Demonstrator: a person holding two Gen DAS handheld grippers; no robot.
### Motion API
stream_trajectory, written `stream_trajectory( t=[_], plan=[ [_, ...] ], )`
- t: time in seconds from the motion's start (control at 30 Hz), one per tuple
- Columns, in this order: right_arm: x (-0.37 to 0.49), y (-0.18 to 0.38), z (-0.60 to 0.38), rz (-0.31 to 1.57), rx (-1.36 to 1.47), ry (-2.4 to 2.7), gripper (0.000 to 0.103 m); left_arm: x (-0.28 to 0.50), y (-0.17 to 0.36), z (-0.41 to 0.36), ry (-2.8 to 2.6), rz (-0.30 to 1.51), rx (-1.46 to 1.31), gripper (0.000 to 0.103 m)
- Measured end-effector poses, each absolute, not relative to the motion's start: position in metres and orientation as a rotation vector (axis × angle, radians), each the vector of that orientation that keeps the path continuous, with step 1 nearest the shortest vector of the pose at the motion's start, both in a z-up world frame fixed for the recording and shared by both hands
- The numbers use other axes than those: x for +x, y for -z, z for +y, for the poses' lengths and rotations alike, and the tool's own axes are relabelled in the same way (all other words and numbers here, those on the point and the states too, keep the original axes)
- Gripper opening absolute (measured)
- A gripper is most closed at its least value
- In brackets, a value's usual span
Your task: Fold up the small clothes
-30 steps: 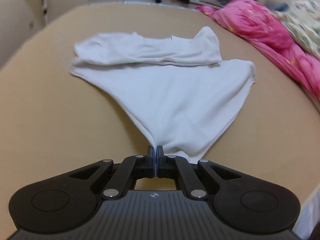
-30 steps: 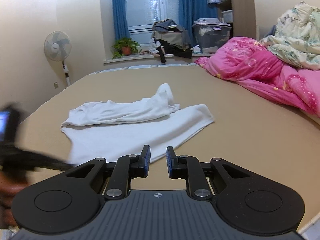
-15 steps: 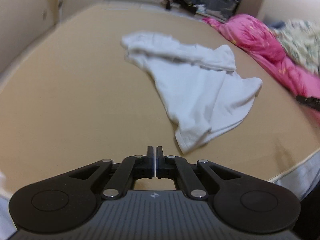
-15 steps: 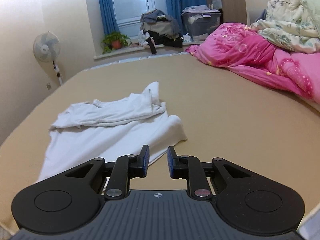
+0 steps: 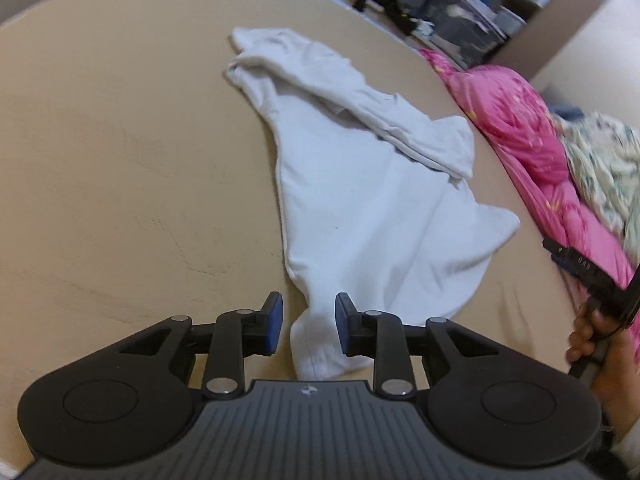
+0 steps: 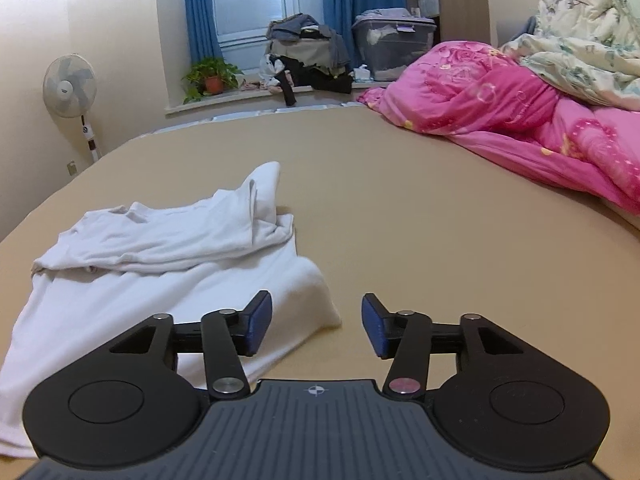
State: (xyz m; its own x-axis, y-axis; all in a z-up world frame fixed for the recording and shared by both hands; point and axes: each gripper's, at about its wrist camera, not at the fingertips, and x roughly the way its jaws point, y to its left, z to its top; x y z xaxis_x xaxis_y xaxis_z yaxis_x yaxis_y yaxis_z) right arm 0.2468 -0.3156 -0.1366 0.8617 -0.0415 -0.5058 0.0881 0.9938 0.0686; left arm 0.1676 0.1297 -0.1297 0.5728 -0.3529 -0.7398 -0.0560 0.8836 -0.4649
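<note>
A white small garment [image 5: 360, 220] lies crumpled on the tan bed sheet [image 5: 120, 180], with a folded band across its far part. My left gripper [image 5: 308, 322] hangs low over its near corner. The jaws are opening and the corner lies between the blue pads without being pressed. In the right wrist view the same garment [image 6: 160, 260] lies to the left. My right gripper [image 6: 316, 328] stands just in front of its rounded right corner [image 6: 316, 296], with its jaws opening and only bare sheet between them.
A pink quilt [image 6: 520, 120] and a floral duvet [image 6: 580, 40] are heaped along the right side of the bed. A hand [image 5: 600, 344] on the other gripper shows at the right edge of the left wrist view. A fan [image 6: 70, 86], a potted plant [image 6: 212, 78] and a clothes pile [image 6: 308, 60] stand beyond the bed.
My left gripper let go of the garment's corner, swung round with its jaws shut, and now stands parted over the near corner. My right gripper came closer to the right corner and its jaws widened.
</note>
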Motion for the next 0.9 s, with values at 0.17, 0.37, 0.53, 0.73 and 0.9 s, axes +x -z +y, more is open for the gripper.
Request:
stream_trajectory(
  t=[0.17,0.37,0.53,0.73,0.9],
  plan=[
    [0.280,0.152,-0.325,0.505,0.130,0.032,0.062,0.178,0.137,0.124,0.190,0.966,-0.467,0.048],
    [0.312,0.171,-0.320,0.540,0.149,-0.038,0.066,0.184,0.150,0.115,0.181,0.996,-0.419,0.047],
    [0.321,0.186,-0.310,0.606,0.107,-0.047,0.014,0.184,0.154,0.096,0.206,0.991,-0.273,0.005],
    [0.283,0.143,-0.317,0.625,0.254,-0.009,0.004,0.161,0.124,0.105,0.204,0.878,-0.216,0.003],
    [0.213,0.104,-0.313,0.685,0.344,-0.078,0.003,0.119,0.084,0.150,0.161,0.830,-0.293,0.003]
  ],
)
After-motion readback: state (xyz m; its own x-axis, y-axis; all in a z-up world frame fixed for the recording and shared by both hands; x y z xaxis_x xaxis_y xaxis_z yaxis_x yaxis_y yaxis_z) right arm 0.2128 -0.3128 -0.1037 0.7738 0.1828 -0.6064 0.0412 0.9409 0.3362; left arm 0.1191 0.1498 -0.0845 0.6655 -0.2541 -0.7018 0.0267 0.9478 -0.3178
